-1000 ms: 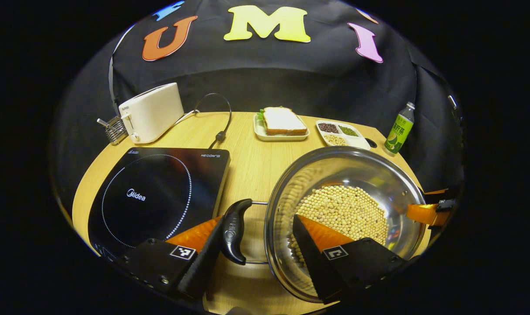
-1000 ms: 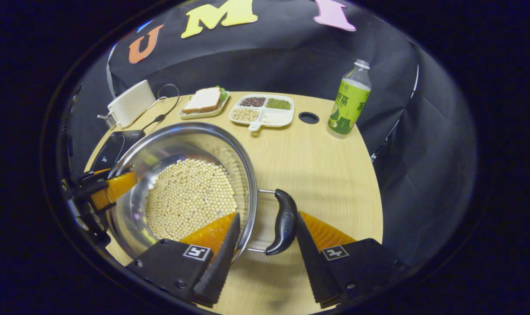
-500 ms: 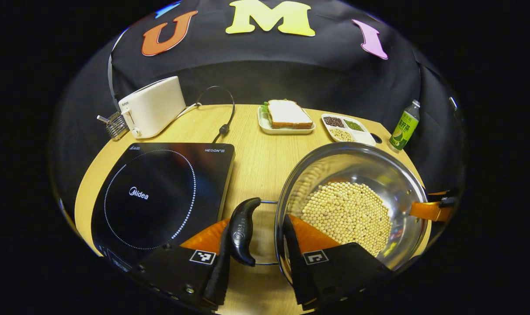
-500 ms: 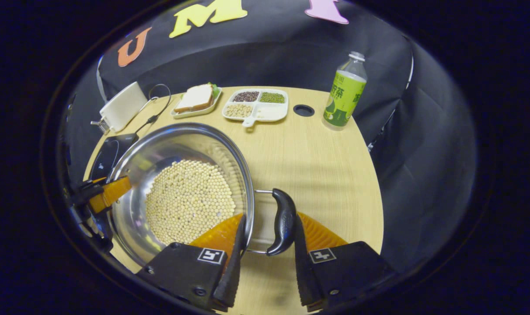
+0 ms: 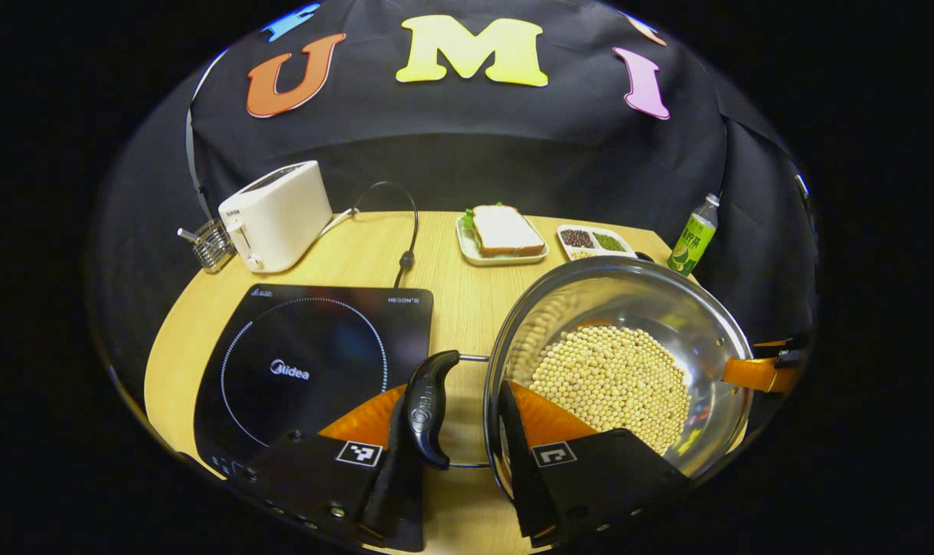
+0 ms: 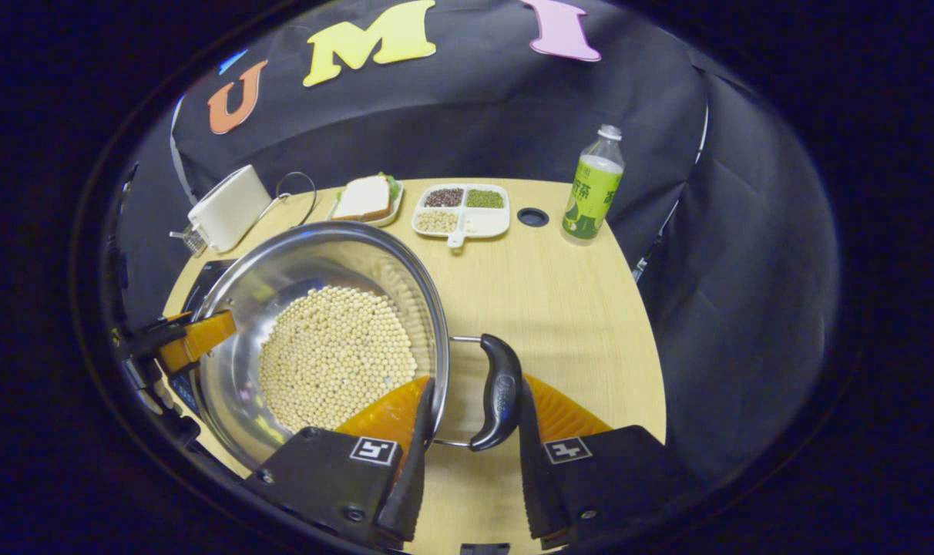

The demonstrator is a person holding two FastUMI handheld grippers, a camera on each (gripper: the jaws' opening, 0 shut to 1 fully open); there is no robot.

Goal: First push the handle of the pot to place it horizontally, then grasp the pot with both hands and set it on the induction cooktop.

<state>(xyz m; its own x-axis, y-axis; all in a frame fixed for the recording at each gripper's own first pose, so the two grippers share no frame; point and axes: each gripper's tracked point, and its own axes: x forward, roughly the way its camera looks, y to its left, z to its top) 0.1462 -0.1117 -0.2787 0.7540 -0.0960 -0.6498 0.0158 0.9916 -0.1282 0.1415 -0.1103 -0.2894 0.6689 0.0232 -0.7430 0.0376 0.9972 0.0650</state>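
Left gripper view: the left gripper (image 5: 453, 420) is closed to a narrow gap, one finger pressed on the outer face of the pot's near handle (image 5: 428, 407), the other inside the rim against the wall, so both fingers clamp handle and wall together. The pot (image 5: 629, 304) is round, polished steel with a layer of pale round soybeans (image 5: 613, 378); whether it rests on the wooden table (image 5: 459, 301) or is raised, the pictures do not tell. At its 9 o'clock lies the induction cooktop (image 5: 313, 362), a flat black glass slab with a dotted ring and the readable words "Midea" and "HEGON".

Right gripper view: the right gripper (image 6: 471, 416) is drawn in likewise, clamped across the far handle (image 6: 502, 389), a curved black grip on wire arms, and the steel wall. At 12 o'clock beyond the pot stand a sandwich plate (image 6: 367, 202), a divided white dish (image 6: 461, 212) of grains and a green-labelled bottle (image 6: 592, 189); a white toaster (image 6: 228, 208) sits at 10 o'clock.
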